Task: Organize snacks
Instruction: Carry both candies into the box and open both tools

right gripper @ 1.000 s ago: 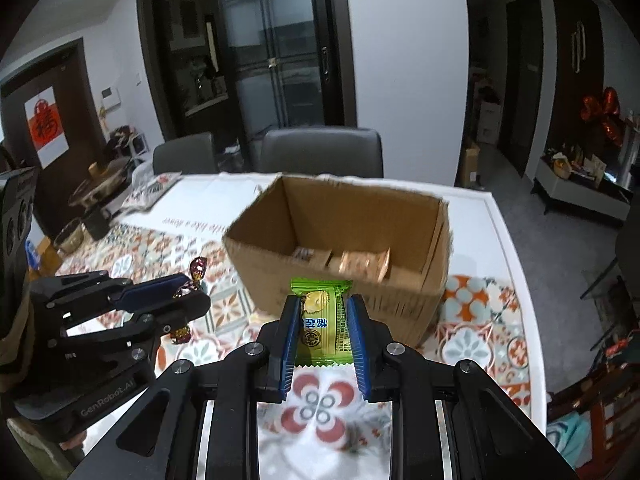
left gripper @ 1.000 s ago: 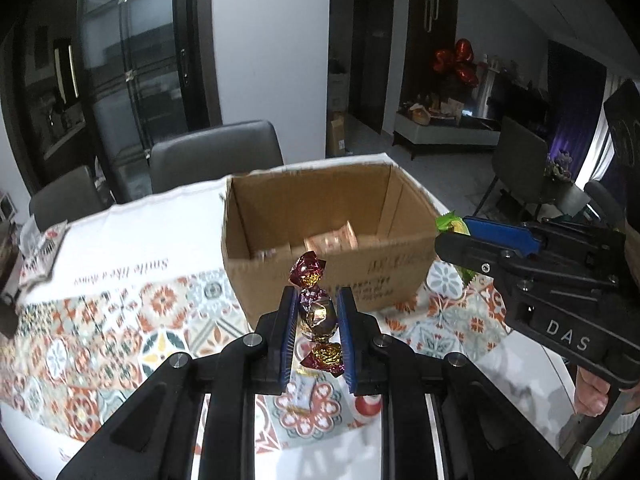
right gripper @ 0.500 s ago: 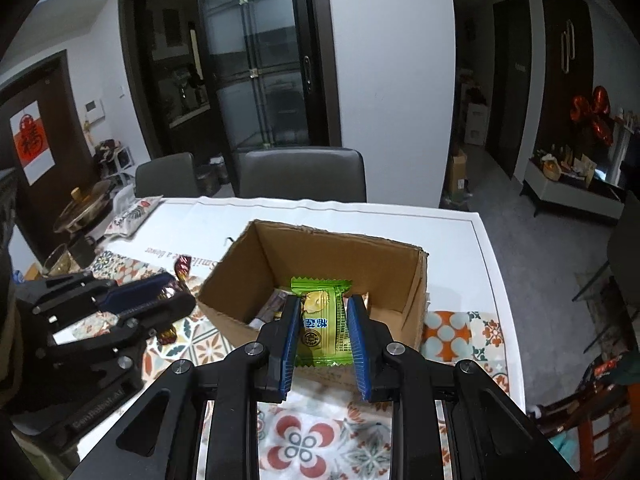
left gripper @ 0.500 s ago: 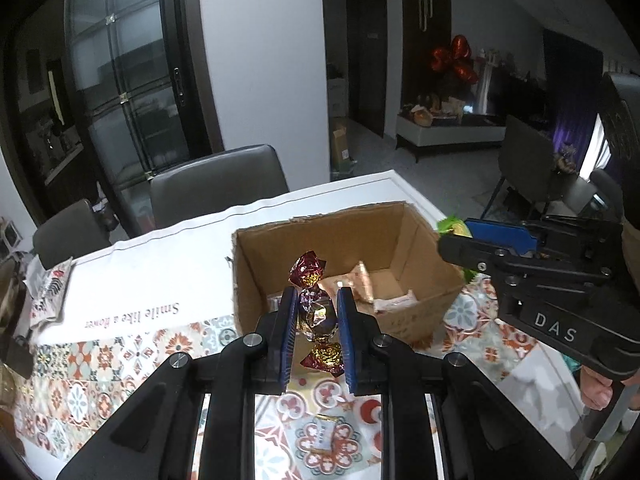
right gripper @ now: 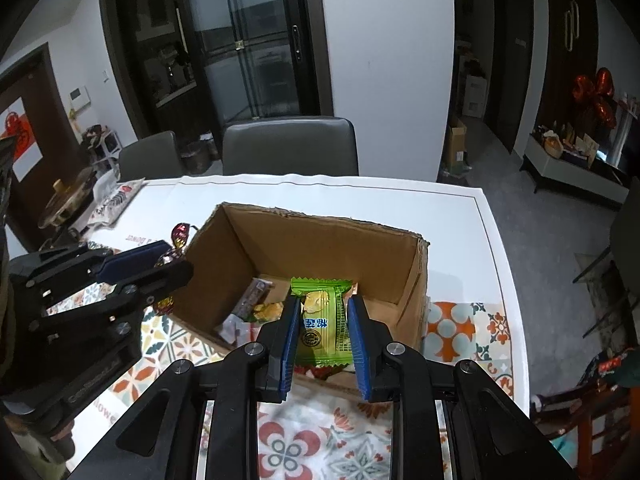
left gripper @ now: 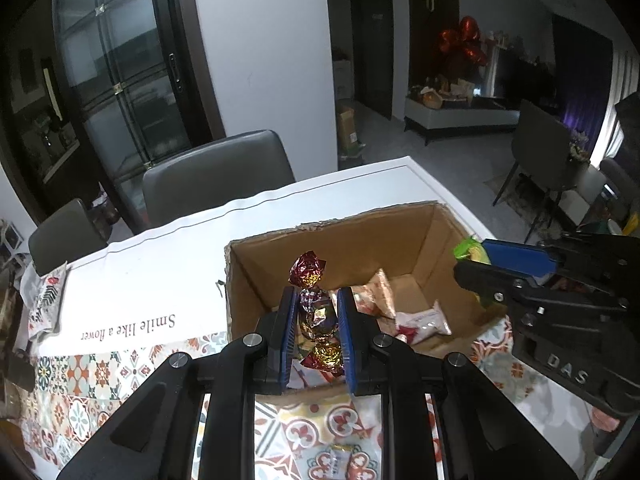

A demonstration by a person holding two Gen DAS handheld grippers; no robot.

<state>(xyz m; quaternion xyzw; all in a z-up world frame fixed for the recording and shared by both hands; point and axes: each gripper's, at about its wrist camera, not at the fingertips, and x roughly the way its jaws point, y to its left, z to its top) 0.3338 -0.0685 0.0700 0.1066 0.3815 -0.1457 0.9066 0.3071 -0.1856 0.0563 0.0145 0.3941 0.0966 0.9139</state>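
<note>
An open cardboard box [left gripper: 360, 240] [right gripper: 328, 240] stands on the patterned tablecloth, with several wrapped snacks [left gripper: 420, 318] on its floor. My left gripper [left gripper: 318, 300] is shut on a red-and-gold foil candy [left gripper: 316, 316], held over the box's near wall. It shows in the right wrist view [right gripper: 160, 260] at the box's left wall. My right gripper [right gripper: 323, 312] holds a green snack packet [right gripper: 322, 320] between its fingers above the box's inside, the jaws slightly spread. It shows in the left wrist view [left gripper: 480, 264] at the box's right edge.
A small wrapped candy [left gripper: 339, 456] lies on the tablecloth in front of the box. A snack bag [right gripper: 114, 200] lies at the table's far left. Grey chairs [right gripper: 290, 144] stand behind the table. The table's right edge [right gripper: 496, 264] is near the box.
Both grippers have risen and moved forward over the box with their snacks. The right gripper's jaws look slightly wider around the green packet.
</note>
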